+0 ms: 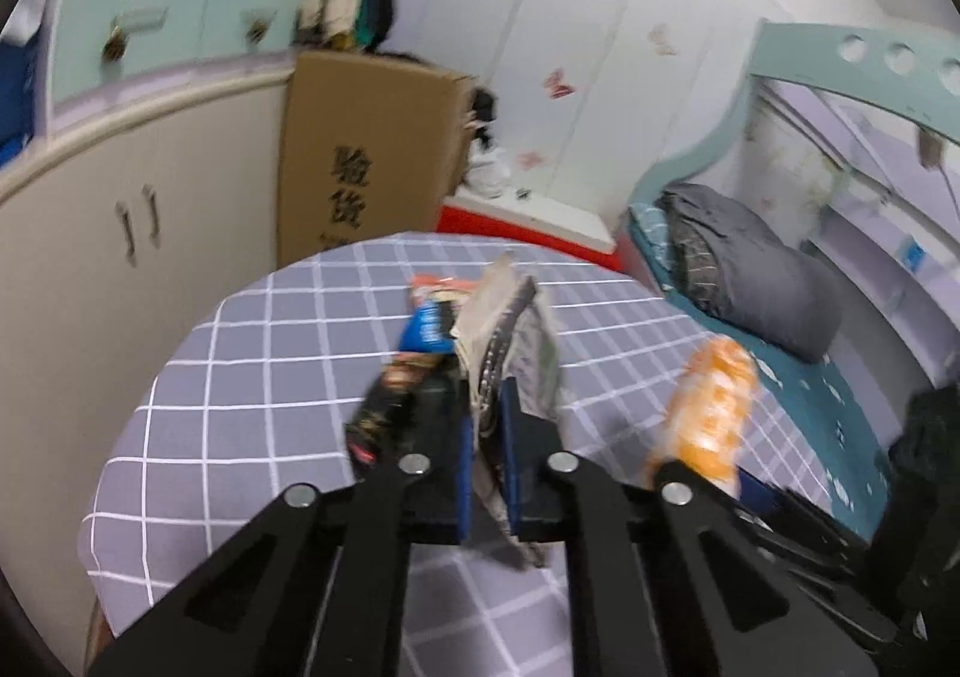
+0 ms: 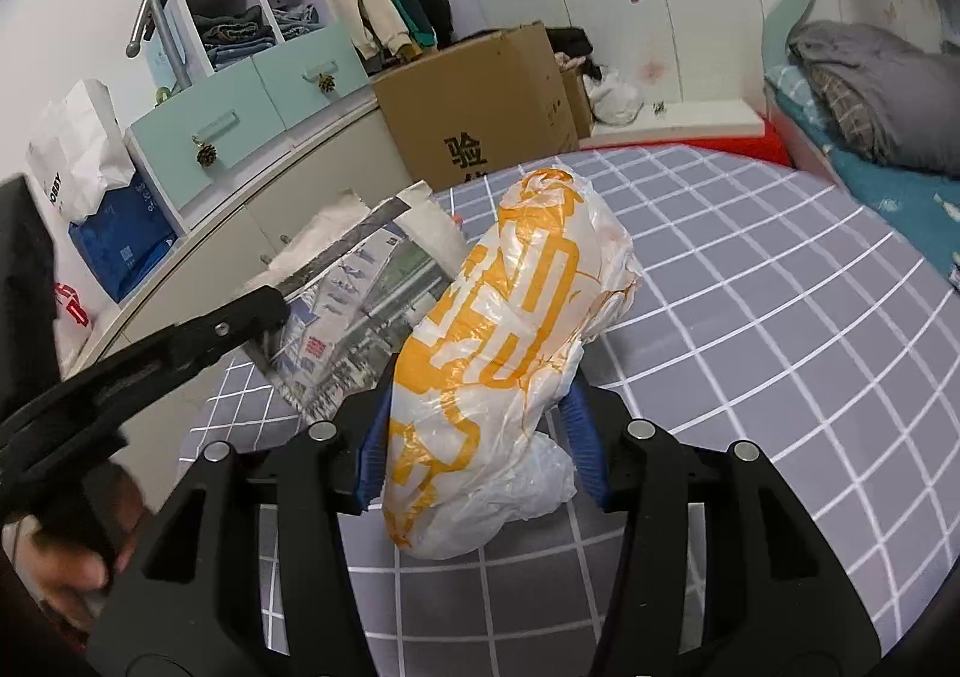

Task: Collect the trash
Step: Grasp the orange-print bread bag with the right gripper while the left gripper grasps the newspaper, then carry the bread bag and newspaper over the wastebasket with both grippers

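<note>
Both claws already carry a load. Left claw (image 1: 486,437) has its blue pads (image 1: 465,473) pinched nearly shut on a crumpled paper wrapper (image 1: 510,335), which stands up out of the jaws toward twelve o'clock in the left wrist view, its long axis running almost straight along the fingers; a tail of it hangs below the pads toward six. Right claw (image 2: 474,425) stands about half open, its jaws clamped on the sides of a fat white and orange plastic bag (image 2: 510,353), whose long axis also lies along the fingers, rising from the pads toward twelve or one o'clock and lifted off the grey checked tablecloth (image 2: 780,317). What remains loose matters most: in the left wrist view a blue snack packet (image 1: 427,332) lies just beyond the left fingertips at about eleven o'clock, and a dark snack wrapper (image 1: 384,407) lies beside the left finger at about nine to ten o'clock, its length slanting from seven toward one. Whether these touch the held paper cannot be told through the blur. Seen from the left wrist, the bag sits at about three o'clock, well apart from those packets, so the left claw looks much the nearer to them, though it is full. No bin shows clearly; a cardboard box (image 2: 480,101) stands past the table's far edge at about twelve o'clock, perhaps the drop place.
</note>
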